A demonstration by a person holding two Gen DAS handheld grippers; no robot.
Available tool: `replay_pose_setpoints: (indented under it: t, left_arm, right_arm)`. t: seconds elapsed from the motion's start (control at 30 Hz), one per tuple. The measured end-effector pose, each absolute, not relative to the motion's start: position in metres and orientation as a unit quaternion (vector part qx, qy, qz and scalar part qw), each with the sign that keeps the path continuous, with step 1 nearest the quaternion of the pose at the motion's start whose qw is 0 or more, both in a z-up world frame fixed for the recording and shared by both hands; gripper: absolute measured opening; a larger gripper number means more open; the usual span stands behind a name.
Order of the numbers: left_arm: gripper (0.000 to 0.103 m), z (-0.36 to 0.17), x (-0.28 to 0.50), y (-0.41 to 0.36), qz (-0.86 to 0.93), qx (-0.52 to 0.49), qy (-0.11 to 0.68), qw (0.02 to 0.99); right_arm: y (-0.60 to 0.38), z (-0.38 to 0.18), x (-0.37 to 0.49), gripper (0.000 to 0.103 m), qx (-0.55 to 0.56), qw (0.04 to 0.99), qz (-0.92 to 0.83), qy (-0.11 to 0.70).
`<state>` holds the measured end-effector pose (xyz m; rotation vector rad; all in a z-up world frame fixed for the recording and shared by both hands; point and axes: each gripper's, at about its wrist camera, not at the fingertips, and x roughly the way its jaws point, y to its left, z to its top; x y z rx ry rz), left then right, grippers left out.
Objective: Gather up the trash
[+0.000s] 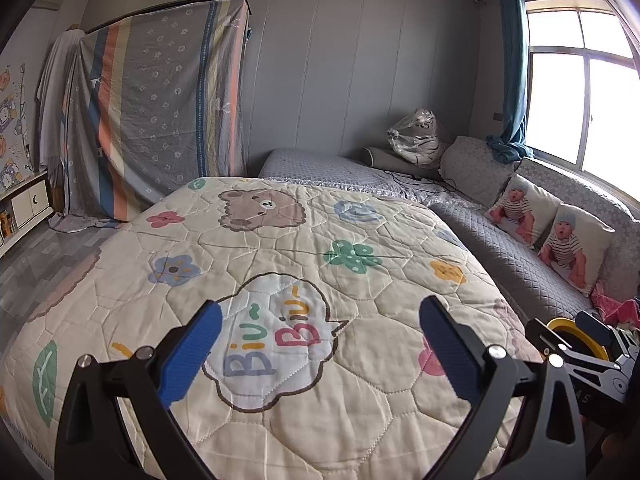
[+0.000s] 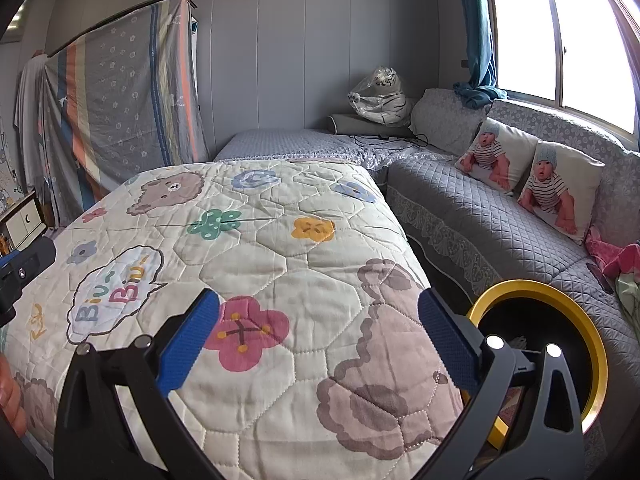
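Note:
My left gripper point(image 1: 320, 344) hangs open above a cream quilt point(image 1: 280, 240) printed with bears and flowers, nothing between its blue fingers. My right gripper point(image 2: 318, 340) is open too, over the quilt's right edge point(image 2: 280, 264). A round bin with a yellow rim point(image 2: 560, 292) and a dark inside stands just right of the right finger, in the gap between quilt and sofa. From the left wrist view the bin point(image 1: 576, 330) shows partly behind the right gripper's body. No loose trash shows on the quilt.
A grey quilted corner sofa point(image 2: 480, 208) runs along the right, with two baby-print cushions point(image 2: 532, 176) and pink cloth point(image 2: 616, 256). A plastic-wrapped plush tiger point(image 1: 416, 136) sits in the far corner. A striped sheet point(image 1: 160, 112) drapes furniture at left. Window at right.

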<state>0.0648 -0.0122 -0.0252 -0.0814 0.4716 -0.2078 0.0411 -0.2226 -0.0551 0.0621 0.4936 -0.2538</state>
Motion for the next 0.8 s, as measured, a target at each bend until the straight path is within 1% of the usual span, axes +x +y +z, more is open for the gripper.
replay_pose_setpoints:
  t: [0.5, 0.8]
  left_arm:
    - [0.095, -0.0304, 0.0699, -0.0092, -0.106, -0.051, 0.243, 0.963]
    - [0.095, -0.0266, 0.069, -0.0094, -0.1, -0.042, 0.233, 0.966]
  right_arm:
    - [-0.2243, -0.0571, 0.0442, 0.095, 0.032, 0.959, -0.126, 0.251]
    - [-0.2232, -0.0567, 0.0447, 0.095, 0.032, 0.959, -0.126, 0.25]
